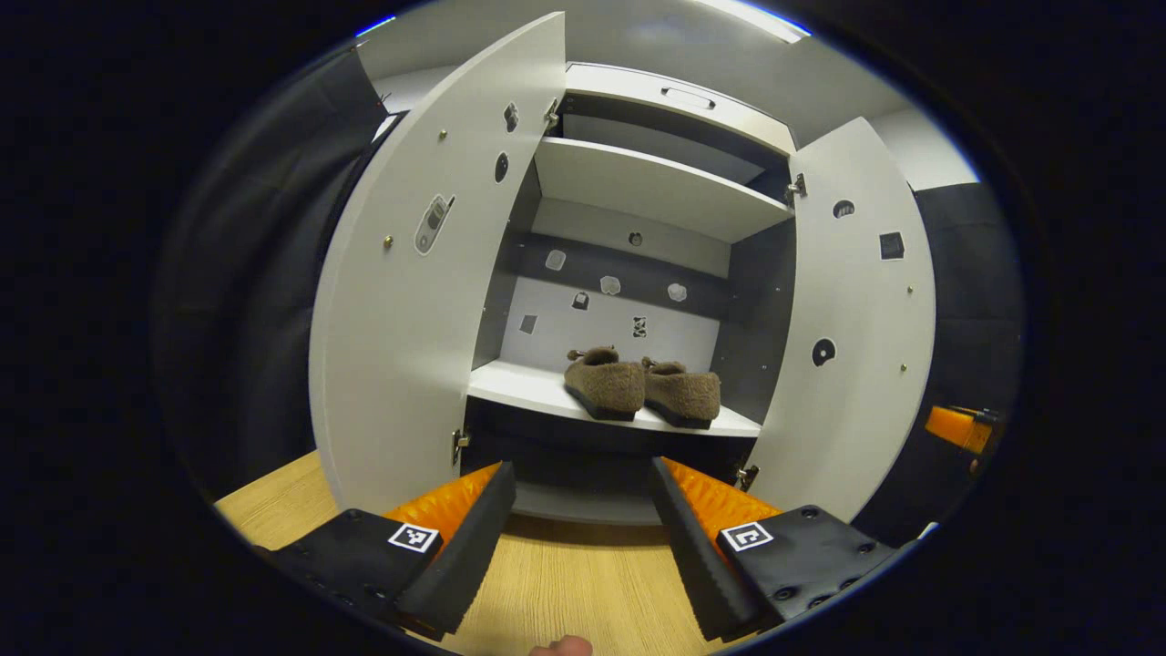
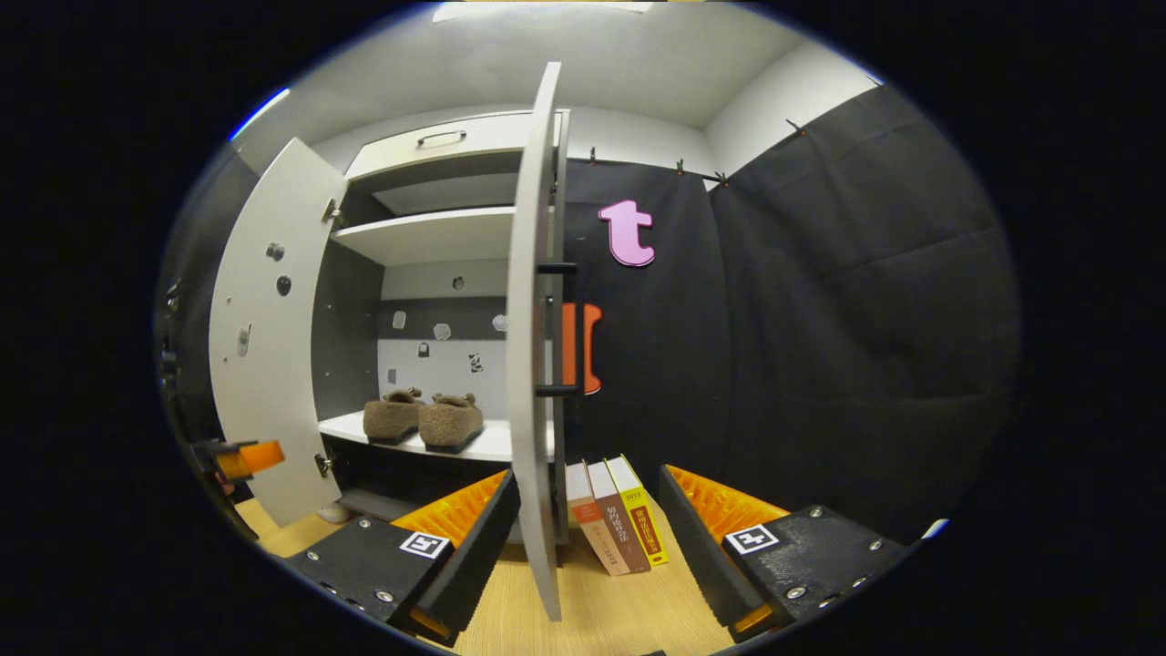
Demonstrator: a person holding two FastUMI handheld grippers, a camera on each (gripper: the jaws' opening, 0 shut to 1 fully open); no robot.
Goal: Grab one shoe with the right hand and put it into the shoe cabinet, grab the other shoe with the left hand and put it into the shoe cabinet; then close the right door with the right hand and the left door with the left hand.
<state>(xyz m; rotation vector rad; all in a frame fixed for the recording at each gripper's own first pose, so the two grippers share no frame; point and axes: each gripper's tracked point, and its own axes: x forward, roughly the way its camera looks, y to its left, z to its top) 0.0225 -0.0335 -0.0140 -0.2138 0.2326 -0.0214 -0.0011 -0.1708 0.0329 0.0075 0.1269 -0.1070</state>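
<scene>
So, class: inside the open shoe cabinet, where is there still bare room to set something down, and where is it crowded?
Free: the upper shelf, bare across its width, and the lower shelf from the left wall to the shoes. Crowded: the lower shelf's right part, where both shoes sit side by side near the right door.

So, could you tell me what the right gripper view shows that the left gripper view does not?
Right gripper view: three books leaning beside the cabinet, and the right door's outer handle, seen edge-on between its open fingers.
Left gripper view: both doors' inner faces, left door and right door.
Both: two brown shoes side by side on the lower shelf, doors open, both grippers open.
</scene>
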